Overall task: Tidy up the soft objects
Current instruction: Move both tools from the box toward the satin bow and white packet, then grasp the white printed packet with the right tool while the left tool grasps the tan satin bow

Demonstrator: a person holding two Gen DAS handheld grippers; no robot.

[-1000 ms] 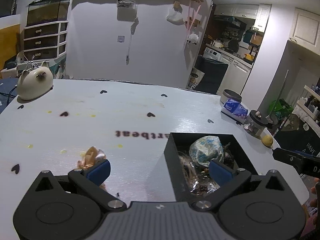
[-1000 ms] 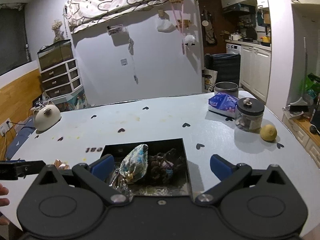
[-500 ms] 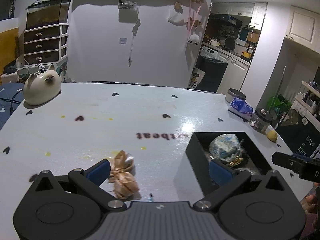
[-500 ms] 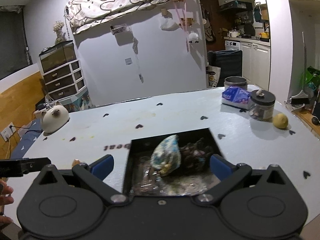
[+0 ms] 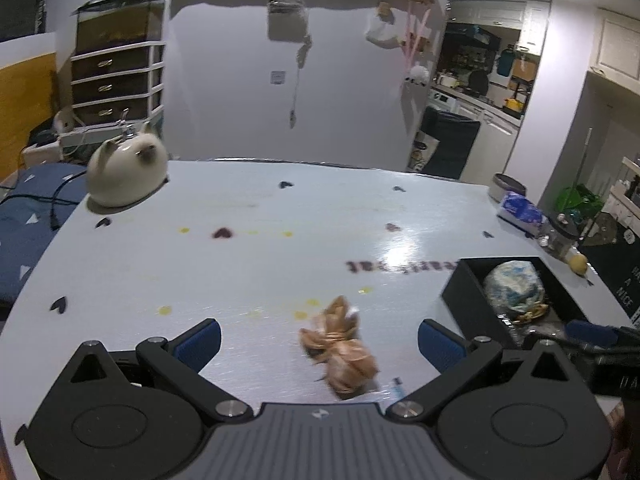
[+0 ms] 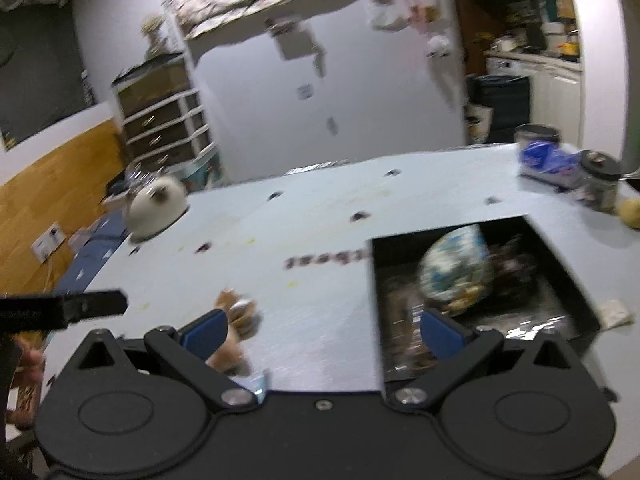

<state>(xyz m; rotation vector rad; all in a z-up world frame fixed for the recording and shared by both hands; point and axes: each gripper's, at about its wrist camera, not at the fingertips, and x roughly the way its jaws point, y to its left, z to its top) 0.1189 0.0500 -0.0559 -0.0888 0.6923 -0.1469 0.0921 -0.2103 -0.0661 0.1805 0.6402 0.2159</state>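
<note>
A tan soft scrunchie-like bundle point(image 5: 340, 344) lies on the white table, between the open fingers of my left gripper point(image 5: 318, 344). It shows blurred in the right wrist view point(image 6: 236, 320), by the left finger of my open right gripper point(image 6: 326, 332). A black box point(image 5: 464, 304) to the right holds a blue-white soft ball point(image 5: 514, 286) and dark soft items; it also shows in the right wrist view point(image 6: 376, 280) with the ball point(image 6: 454, 274).
A cream cat-shaped object point(image 5: 126, 168) sits at the far left table corner. A blue packet point(image 5: 520, 208), a dark-lidded jar point(image 6: 600, 184) and a lemon point(image 5: 578, 262) stand along the right edge. Small heart marks dot the table point(image 5: 280, 260).
Both grippers have swung left. The tan bundle now sits between my left fingers, and the black box has shifted to the right in both views.
</note>
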